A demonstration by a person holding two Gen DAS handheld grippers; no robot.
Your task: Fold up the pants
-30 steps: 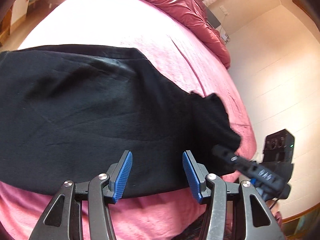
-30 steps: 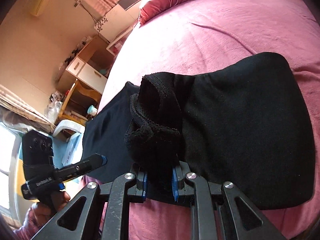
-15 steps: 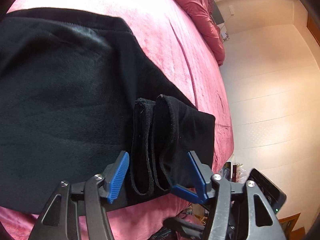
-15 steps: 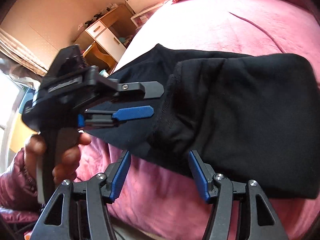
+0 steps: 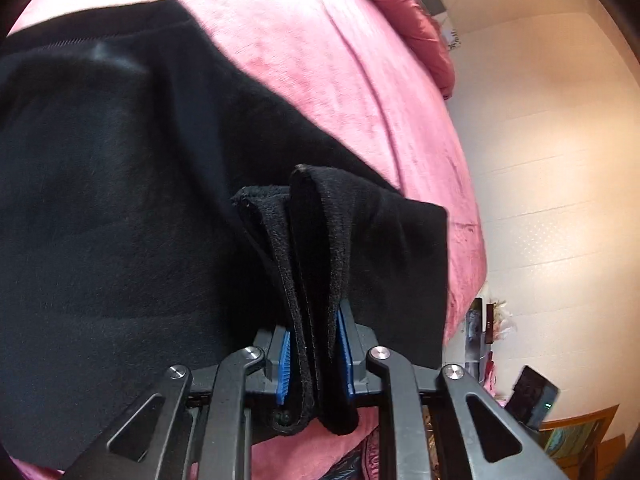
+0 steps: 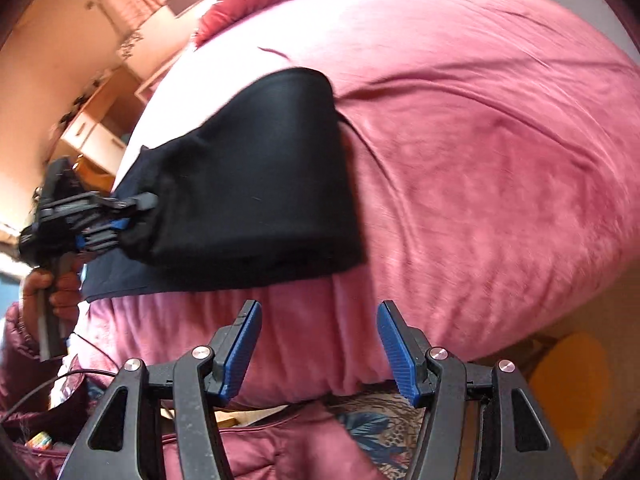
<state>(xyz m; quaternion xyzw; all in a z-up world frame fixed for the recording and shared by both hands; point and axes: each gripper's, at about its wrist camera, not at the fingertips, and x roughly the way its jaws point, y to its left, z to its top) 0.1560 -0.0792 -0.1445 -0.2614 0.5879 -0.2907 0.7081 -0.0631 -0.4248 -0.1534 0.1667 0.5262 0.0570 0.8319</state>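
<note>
Your left gripper pinches 2 stacked cuffs of the black pants, keeping layers aligned; your right gripper hovers spread over the pink bedspread.

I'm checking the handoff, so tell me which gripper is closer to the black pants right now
Left. The left gripper is shut on the bunched edge of the black pants, touching them. The right gripper is open, pulled back off the bed, apart from the pants.

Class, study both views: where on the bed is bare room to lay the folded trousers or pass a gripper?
Bare pink bedspread lies right of the black pants, toward the pillows. Crowded: the near edge, where the left gripper clamps the cuffs.
</note>
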